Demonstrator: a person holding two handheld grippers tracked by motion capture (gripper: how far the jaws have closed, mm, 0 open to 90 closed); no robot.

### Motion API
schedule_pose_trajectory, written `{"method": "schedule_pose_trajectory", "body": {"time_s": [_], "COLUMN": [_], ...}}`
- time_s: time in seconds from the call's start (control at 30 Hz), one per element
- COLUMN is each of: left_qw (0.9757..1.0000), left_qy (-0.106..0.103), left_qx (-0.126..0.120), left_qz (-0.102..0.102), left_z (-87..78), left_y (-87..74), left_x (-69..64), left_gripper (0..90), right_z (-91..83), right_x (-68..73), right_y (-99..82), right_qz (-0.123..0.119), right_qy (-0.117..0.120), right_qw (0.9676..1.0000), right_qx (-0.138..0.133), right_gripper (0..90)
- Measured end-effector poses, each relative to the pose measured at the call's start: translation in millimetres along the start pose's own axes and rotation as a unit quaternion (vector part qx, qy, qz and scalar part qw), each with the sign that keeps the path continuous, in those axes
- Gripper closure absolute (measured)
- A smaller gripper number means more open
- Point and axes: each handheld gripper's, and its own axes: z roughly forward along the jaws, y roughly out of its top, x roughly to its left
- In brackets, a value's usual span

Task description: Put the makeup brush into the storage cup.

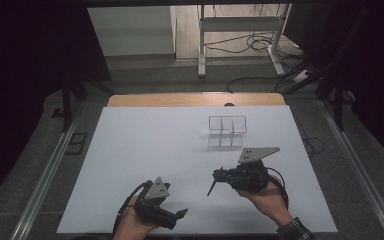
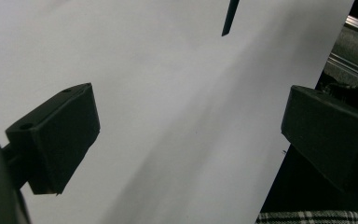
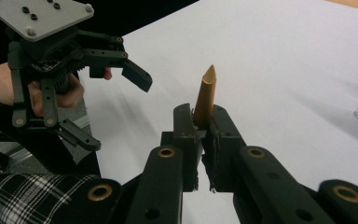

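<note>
The right gripper [image 3: 200,135] is clamped on a pencil [image 3: 205,95], whose tip pokes out past the jaws. The left gripper [image 1: 172,212] stands wide and empty, near the pencil. A clear divided tray [image 1: 227,131] sits well beyond the pencil. With so little shaft pinched, the pencil could pivot or slip free.

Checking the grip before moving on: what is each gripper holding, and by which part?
The right gripper pinches a slim orange pointed stick near one end; the left gripper holds nothing.
</note>
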Motion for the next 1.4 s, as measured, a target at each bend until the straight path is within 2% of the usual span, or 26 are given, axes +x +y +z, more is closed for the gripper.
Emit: {"method": "schedule_pose_trajectory", "body": {"time_s": [0.2,0.83,1.1,1.4], "left_qw": [1.0000,0.9983,0.9974,0.9969], "left_qy": [0.007,0.056,0.067,0.068], "left_qx": [0.001,0.000,-0.006,-0.005], "left_qz": [-0.007,-0.016,-0.023,-0.038], "left_z": [-5.7,-23.8,-29.0,-34.2], "left_y": [-4.9,-23.9,-28.8,-31.5], "left_x": [3.5,14.9,17.8,19.7], "left_gripper": [4.2,3.1,2.6,3.0], "right_z": [-1.7,-13.4,-15.0,-19.6], "right_x": [-0.2,-8.0,-12.8,-19.4], "right_y": [-0.4,3.9,6.6,11.6], "right_qz": [-0.005,-0.011,-0.007,-0.006], "right_qy": [-0.007,-0.037,-0.043,-0.053], "right_qw": [1.0000,0.9993,0.9990,0.9985], "right_qx": [0.003,-0.004,-0.005,-0.012], "right_gripper": [83.1,83.0,83.0,83.1]}}
